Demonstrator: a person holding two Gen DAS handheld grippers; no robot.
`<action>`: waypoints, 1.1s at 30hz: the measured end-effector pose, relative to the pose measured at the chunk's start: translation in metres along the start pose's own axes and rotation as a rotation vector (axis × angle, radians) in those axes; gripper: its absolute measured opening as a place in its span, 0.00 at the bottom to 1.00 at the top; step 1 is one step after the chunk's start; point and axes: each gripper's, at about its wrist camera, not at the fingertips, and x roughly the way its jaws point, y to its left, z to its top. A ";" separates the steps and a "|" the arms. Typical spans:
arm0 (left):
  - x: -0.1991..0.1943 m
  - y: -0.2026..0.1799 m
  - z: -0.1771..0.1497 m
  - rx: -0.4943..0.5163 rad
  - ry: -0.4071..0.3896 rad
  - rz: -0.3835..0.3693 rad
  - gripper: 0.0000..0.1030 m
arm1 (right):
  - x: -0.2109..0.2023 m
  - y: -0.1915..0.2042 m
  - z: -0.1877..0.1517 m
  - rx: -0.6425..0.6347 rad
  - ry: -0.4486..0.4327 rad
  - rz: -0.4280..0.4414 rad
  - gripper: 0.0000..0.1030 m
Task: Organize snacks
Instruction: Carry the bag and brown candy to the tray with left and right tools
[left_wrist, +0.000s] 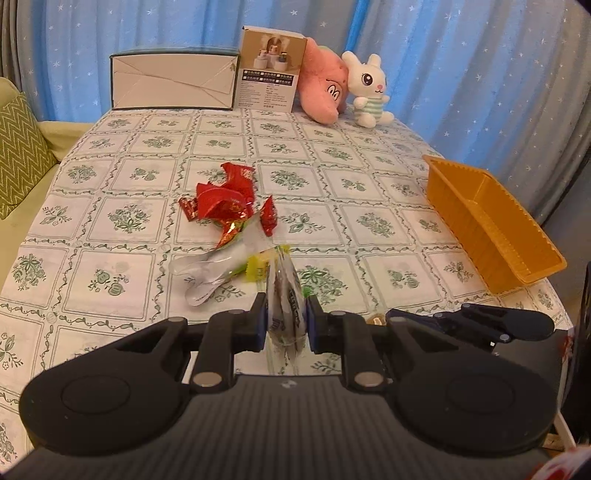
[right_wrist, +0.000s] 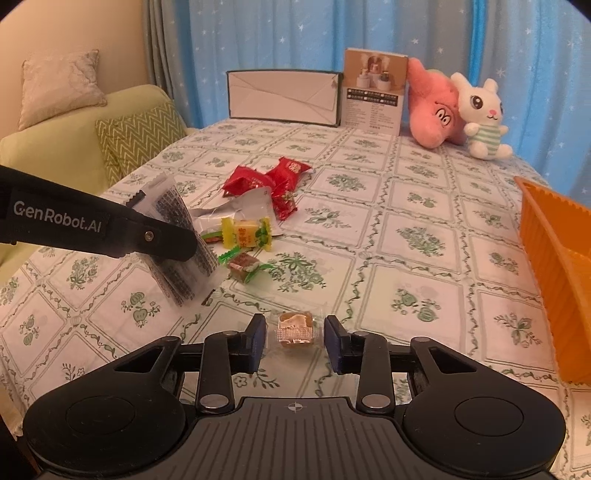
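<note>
Here the clear printed snack packet (left_wrist: 286, 310) stands on edge between the pads of the left gripper (left_wrist: 286, 321), which pinch it from both sides above the flowered tablecloth (left_wrist: 369, 221). A small brown sweet in clear wrap (right_wrist: 294, 329) lies on the cloth between the jaws of the right gripper (right_wrist: 295, 341), which are spread and do not touch it. Beyond lie the red wrappers (right_wrist: 273, 177) and a yellow candy (right_wrist: 246, 232), and the orange basket (right_wrist: 554, 280) stands at the right.

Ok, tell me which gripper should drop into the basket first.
Left, probably. The left gripper is already shut on a clear packet and can carry it to the orange basket. The right gripper only straddles a small candy, pads apparently not yet pressing.
</note>
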 end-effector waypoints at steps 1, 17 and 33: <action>-0.001 -0.004 0.002 0.003 -0.003 -0.003 0.18 | -0.004 -0.003 0.000 0.006 -0.006 -0.009 0.34; 0.002 -0.115 0.052 0.099 -0.072 -0.152 0.18 | -0.106 -0.111 0.020 0.159 -0.163 -0.261 0.34; 0.060 -0.237 0.091 0.191 -0.053 -0.331 0.18 | -0.141 -0.247 0.017 0.341 -0.113 -0.394 0.34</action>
